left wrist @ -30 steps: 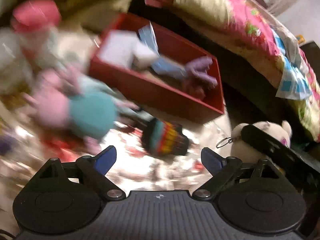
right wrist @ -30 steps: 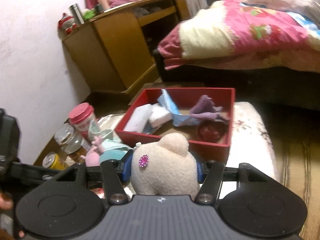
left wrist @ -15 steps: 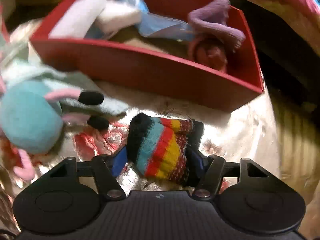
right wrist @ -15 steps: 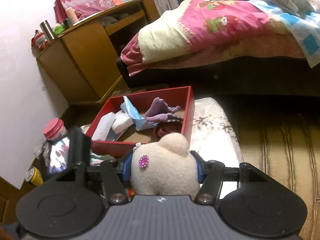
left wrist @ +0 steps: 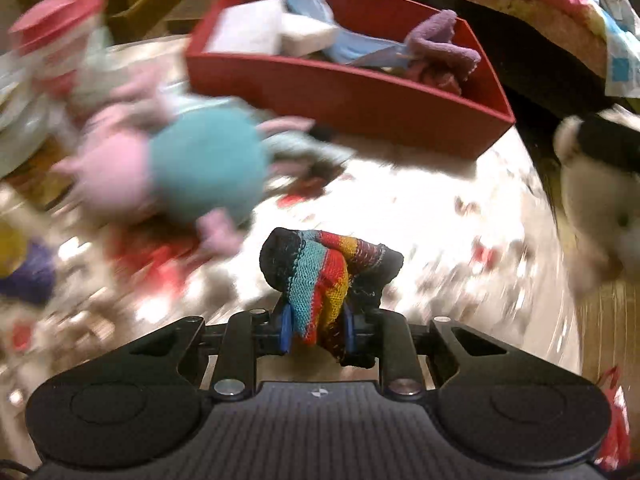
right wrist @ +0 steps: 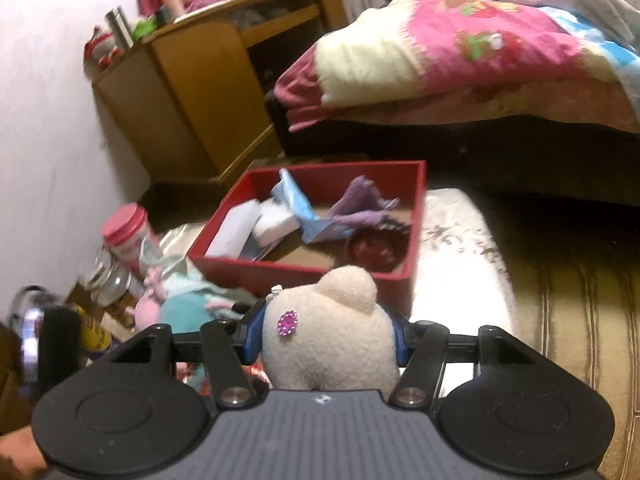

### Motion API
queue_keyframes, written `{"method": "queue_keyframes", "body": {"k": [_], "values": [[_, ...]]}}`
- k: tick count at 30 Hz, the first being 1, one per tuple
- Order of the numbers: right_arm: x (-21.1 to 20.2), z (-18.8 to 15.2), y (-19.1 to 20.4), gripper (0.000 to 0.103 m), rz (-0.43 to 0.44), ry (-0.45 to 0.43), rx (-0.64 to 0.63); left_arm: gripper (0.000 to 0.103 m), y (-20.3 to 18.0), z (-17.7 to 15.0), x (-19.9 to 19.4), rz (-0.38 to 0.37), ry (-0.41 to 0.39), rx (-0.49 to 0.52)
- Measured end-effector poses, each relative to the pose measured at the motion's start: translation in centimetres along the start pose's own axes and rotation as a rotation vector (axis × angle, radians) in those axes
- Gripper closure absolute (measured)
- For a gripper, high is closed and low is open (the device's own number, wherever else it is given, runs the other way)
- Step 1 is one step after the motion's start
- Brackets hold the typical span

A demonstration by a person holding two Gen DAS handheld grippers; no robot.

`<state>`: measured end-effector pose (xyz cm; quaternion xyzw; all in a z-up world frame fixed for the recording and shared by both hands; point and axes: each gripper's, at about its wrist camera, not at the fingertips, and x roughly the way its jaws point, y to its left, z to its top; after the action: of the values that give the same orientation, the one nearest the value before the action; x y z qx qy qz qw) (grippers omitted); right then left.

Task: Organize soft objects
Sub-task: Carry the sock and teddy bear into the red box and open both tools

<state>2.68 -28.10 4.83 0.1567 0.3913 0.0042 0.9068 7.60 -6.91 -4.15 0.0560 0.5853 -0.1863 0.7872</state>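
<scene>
Your left gripper (left wrist: 316, 326) is clenched on the striped sock (left wrist: 326, 276): the blue pads pinch its lower end between them, and the rest of the sock bunches up above the jaws, clear of the cushion (left wrist: 420, 216) below. Your right gripper (right wrist: 325, 334) is closed on the cream plush (right wrist: 332, 336), its blue pads pressed into both sides; a purple gem sits on the plush's left side and its rounded top rises above the fingers.

No writing or brand can be read in either view; the left view is heavily blurred.

The red box (right wrist: 304, 270) sits at the far end of the cushion, ahead of both grippers. In it lie white foam blocks (right wrist: 256, 226) at the left, a blue cloth (right wrist: 298, 206) in the middle, a purple cloth (right wrist: 362, 204) and a dark red round piece (right wrist: 374, 250) at the right. In the left view the box's near wall (left wrist: 344, 98) stands beyond the sock, well apart from it.

To the left of the sock lies a teal and pink plush (left wrist: 188, 168), on the cushion's left part, just before the box's near-left corner. Past the cushion's left edge stand a pink-lidded jar (right wrist: 126, 236) and glass jars (right wrist: 106, 282). At the right edge of the left view you can see the cream plush (left wrist: 596, 208) with the right gripper's dark finger across it. Behind the box are a wooden desk (right wrist: 200, 88) and a bed with a pink quilt (right wrist: 480, 48).
</scene>
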Motion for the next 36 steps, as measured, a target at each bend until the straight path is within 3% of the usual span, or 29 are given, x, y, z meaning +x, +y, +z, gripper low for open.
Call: {"method": "queue_keyframes", "body": {"k": [7,10,12,17,27,36], "values": [[0.6,-2.8,4.9,0.069,-0.019,0.025,-0.068,0.080,3.3,-3.1,-3.0,-0.023,-0.076,-0.010],[1.4,-5.0,6.6,0.069,-0.072,0.043,-0.119,0.080,3.3,-2.0,-3.6,-0.041,-0.099,0.022],[1.9,-6.1,7.3,0.069,-0.075,0.062,-0.130,0.080,2.8,-2.0,-4.6,-0.014,-0.153,0.057],[2.2,-7.3,8.5,0.069,-0.074,0.083,-0.159,0.080,1.3,-2.5,-5.3,0.000,-0.184,0.106],[-0.4,-6.2,9.0,0.069,-0.098,-0.048,-0.179,0.080,-0.6,-1.3,-9.2,0.080,-0.391,0.132],[-1.4,-4.2,10.3,0.069,-0.103,-0.166,-0.205,0.080,-0.5,0.4,-9.7,0.111,-0.444,0.116]]}}
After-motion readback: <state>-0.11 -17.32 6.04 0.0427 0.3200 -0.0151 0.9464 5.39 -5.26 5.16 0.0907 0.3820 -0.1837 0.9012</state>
